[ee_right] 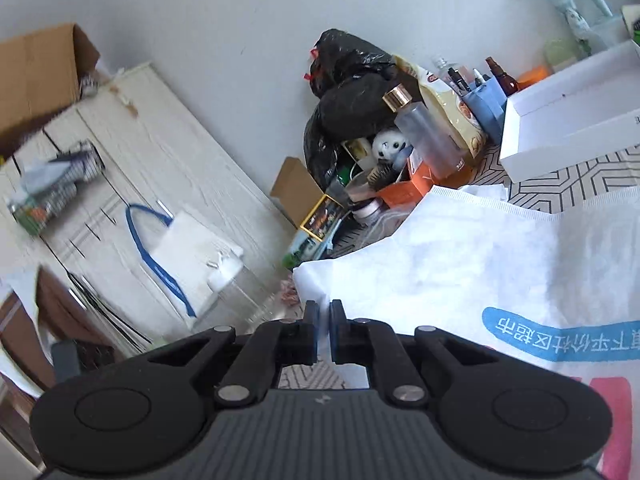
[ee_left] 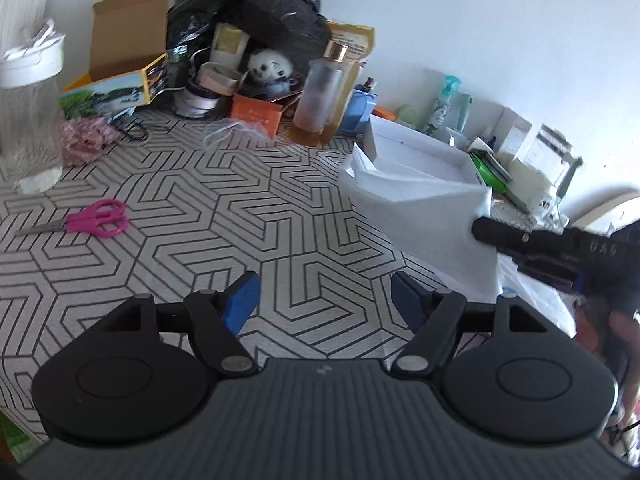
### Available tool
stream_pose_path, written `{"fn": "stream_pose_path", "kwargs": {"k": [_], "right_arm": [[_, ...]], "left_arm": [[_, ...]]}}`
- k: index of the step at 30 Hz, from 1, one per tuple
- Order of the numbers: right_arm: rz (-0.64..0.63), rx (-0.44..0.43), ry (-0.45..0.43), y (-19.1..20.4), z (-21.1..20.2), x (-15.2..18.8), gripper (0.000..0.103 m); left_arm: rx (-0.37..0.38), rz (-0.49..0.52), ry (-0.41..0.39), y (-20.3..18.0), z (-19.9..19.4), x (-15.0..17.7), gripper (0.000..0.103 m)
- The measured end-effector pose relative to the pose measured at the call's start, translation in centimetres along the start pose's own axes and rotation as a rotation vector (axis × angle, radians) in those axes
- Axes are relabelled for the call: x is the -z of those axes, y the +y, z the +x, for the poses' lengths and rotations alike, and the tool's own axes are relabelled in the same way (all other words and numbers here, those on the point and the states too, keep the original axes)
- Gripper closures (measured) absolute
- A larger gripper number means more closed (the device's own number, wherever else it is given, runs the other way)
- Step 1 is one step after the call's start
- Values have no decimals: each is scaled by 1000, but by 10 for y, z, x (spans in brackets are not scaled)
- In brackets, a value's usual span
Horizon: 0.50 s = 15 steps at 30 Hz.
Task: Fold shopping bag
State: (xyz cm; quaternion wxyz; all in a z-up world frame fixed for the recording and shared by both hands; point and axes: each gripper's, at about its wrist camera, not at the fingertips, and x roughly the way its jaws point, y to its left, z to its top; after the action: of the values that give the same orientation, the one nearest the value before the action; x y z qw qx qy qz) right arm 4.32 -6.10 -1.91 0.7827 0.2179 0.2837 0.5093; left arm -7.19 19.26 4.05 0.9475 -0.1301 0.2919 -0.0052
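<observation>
We pinch the white shopping bag [ee_right: 460,264] edge in our right gripper [ee_right: 324,312], lifted over the table [ee_left: 200,208]; left gripper [ee_left: 324,292] wide, empty. Thin fabric may slip out.

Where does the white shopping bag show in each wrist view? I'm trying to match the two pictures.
Left wrist view: the white shopping bag stands at centre-right, its edge pinched by the right gripper.
Right wrist view: it fills the lower right, blue print showing, an edge between the shut gripper.
Shared landmark: the frosted bottle with a copper cap.
</observation>
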Motion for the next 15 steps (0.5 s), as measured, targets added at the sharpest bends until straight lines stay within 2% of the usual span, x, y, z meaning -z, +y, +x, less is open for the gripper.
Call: {"fn": "stream_pose_path", "kwargs": {"k": [1, 6, 8, 11, 13, 15], "right_arm": [[24, -10, -3, -4, -6, -6, 97], [74, -43, -19, -21, -28, -23, 97], [76, -39, -8, -25, -29, -25, 97], [70, -26, -4, -27, -34, -27, 97], [58, -27, -18, -25, -40, -25, 97], [61, -42, -29, -26, -43, -26, 97]], "left_arm": [[13, 49, 1, -16, 5, 2, 31], [237, 192, 15, -73, 29, 24, 27], [268, 197, 42, -83, 36, 31, 27], [353, 171, 68, -92, 37, 33, 27], [403, 130, 68, -96, 36, 28, 22], [399, 97, 64, -99, 40, 25, 20]]}}
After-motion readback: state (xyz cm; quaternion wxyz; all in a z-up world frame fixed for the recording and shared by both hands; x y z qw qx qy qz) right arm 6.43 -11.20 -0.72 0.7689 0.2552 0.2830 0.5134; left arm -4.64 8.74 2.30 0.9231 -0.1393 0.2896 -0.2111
